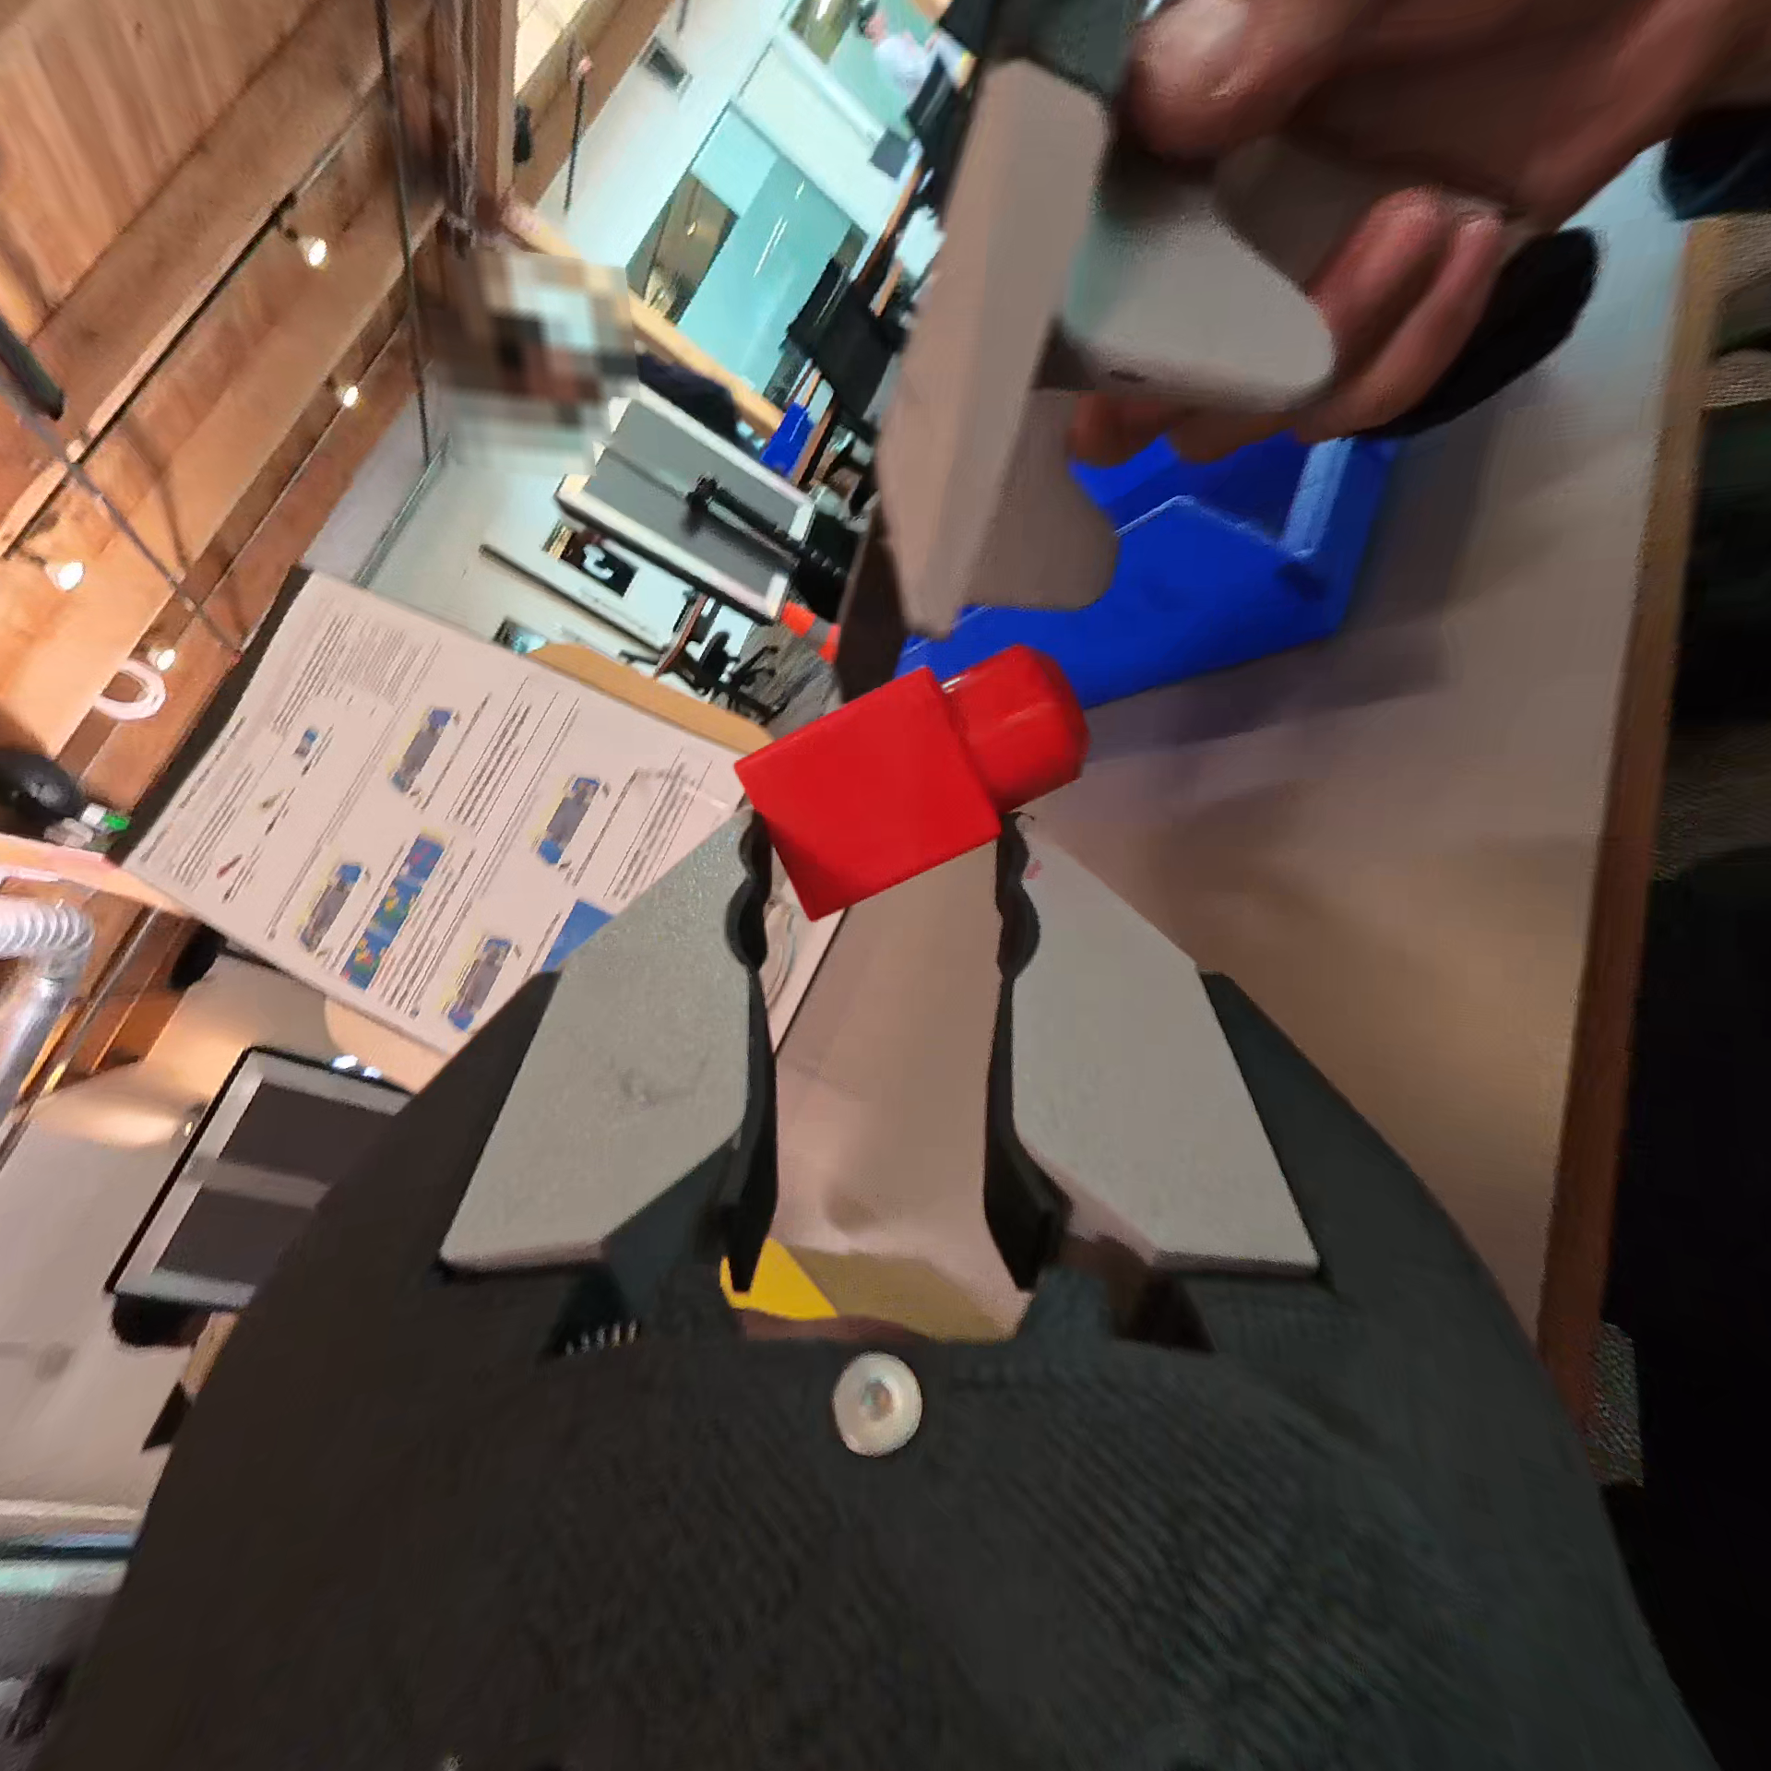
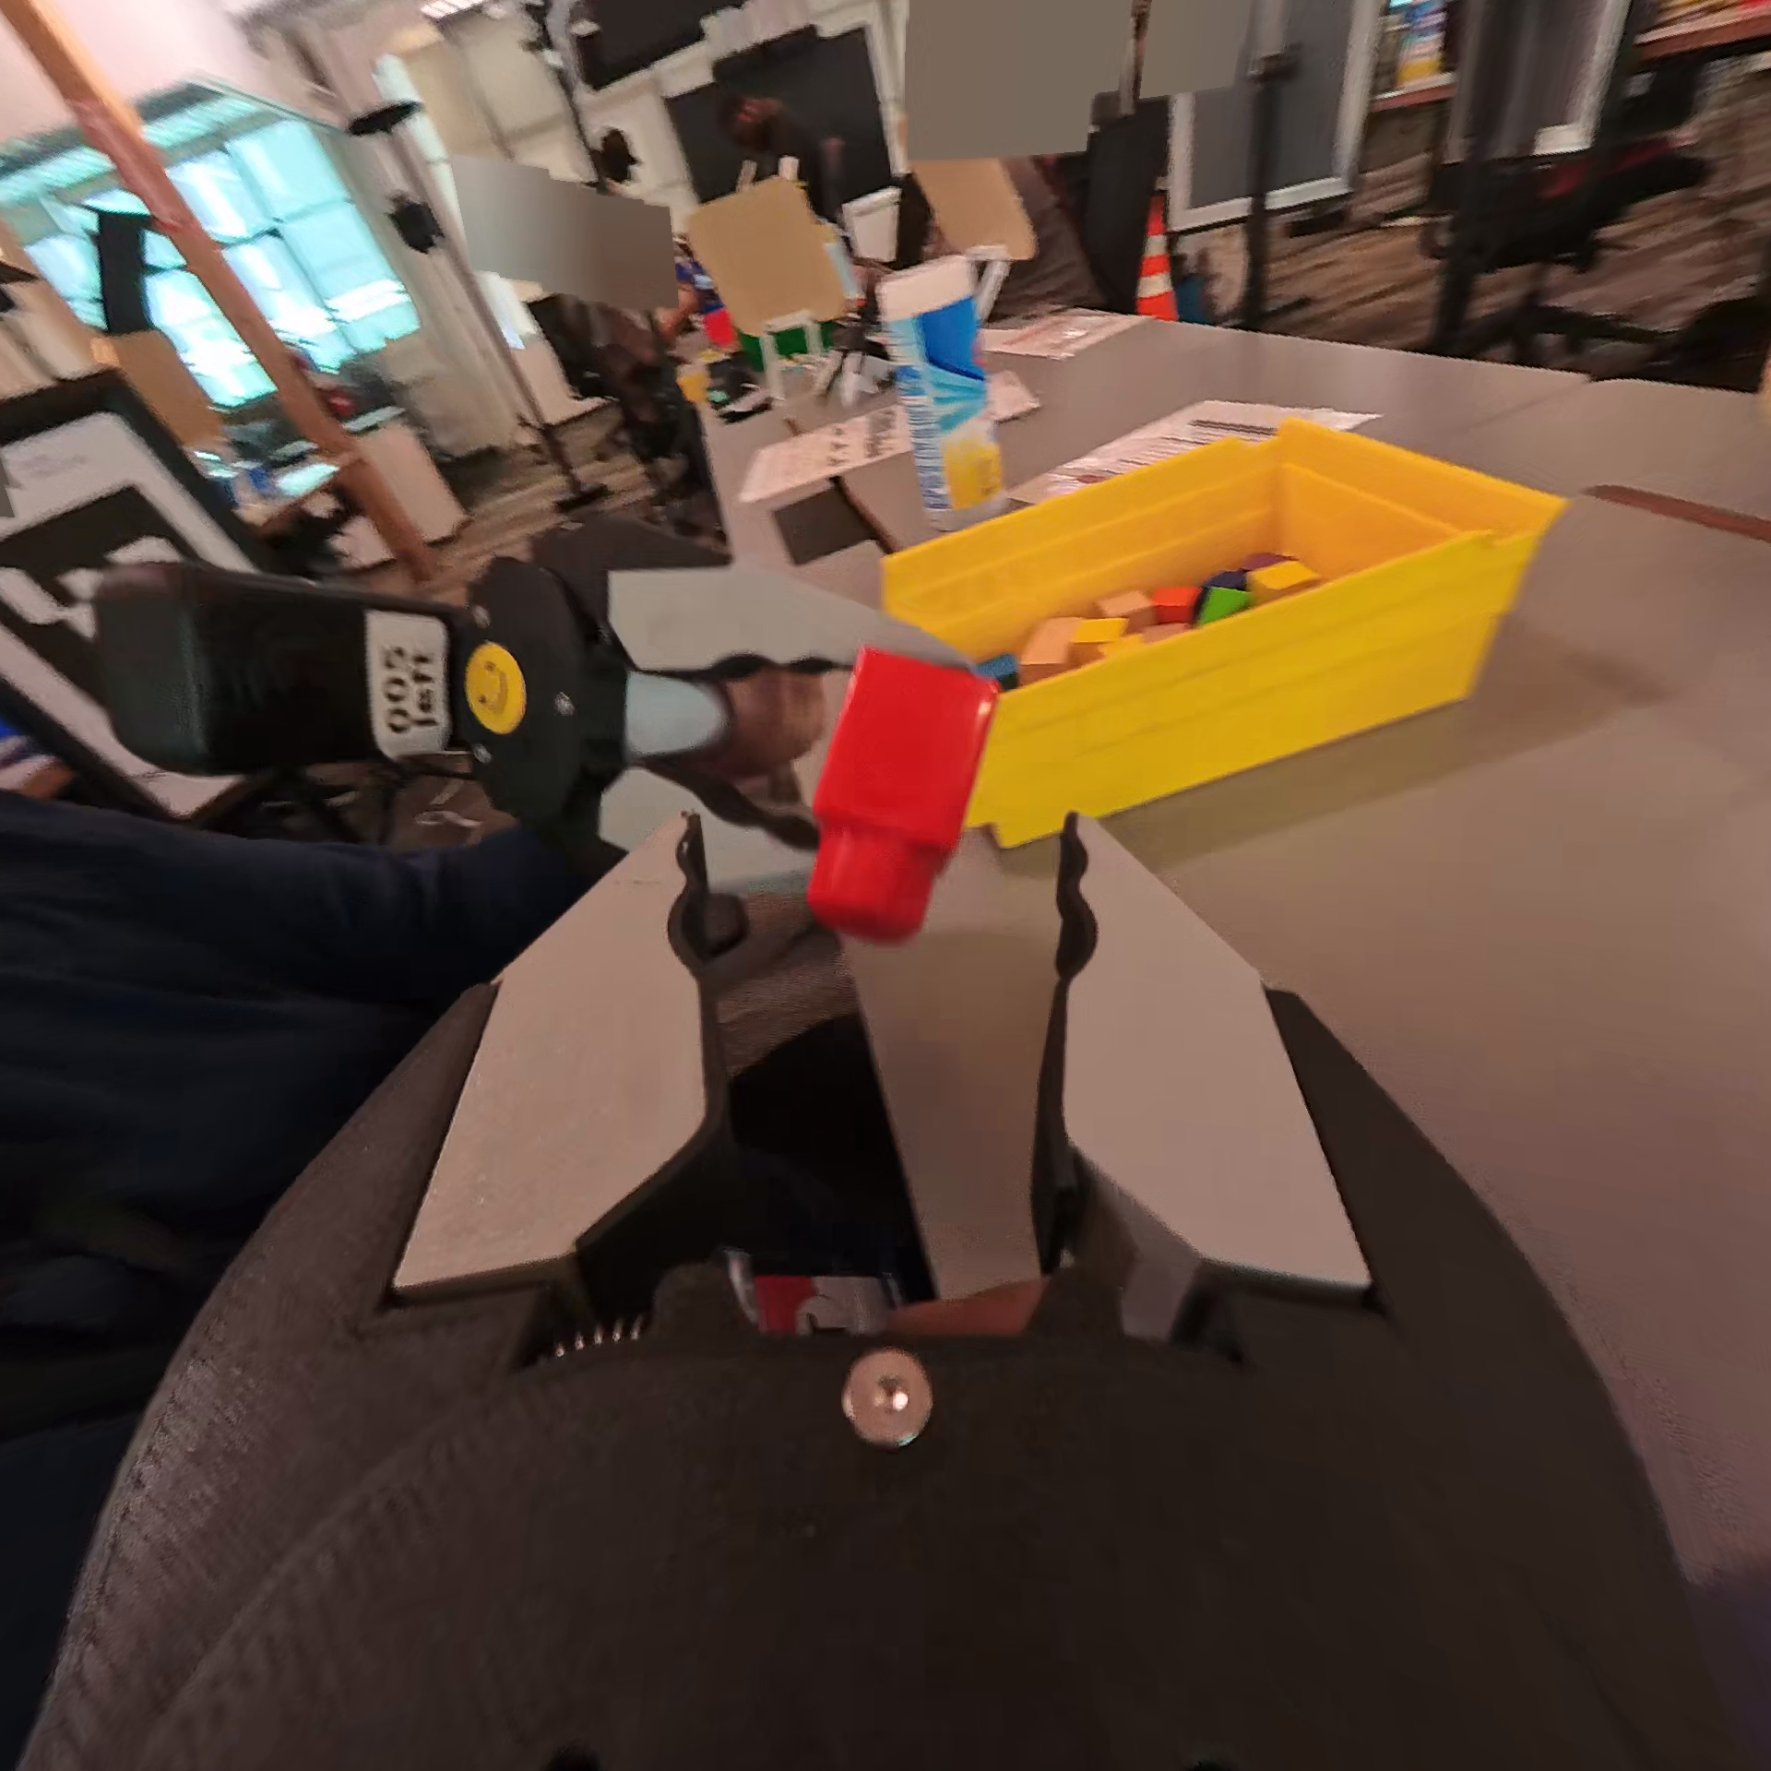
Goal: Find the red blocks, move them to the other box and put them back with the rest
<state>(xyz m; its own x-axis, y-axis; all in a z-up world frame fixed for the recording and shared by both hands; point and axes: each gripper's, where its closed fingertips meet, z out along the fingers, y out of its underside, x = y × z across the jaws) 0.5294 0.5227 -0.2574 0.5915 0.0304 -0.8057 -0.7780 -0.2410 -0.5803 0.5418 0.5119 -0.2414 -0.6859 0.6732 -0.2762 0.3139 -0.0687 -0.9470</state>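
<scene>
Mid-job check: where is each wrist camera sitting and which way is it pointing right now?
Left wrist view: behind the left gripper, tilted sideways, facing the red block in its fingers, the blue box and the hand on the right gripper.
Right wrist view: behind the open right gripper, facing the yellow box and the left gripper.
Shared: the red block and both grippers.

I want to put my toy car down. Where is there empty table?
Bare grey table lies in front of the yellow box, toward the right hand-held gripper. Behind the box it is crowded: papers and a canister. Bare table also lies beside the blue box.
</scene>
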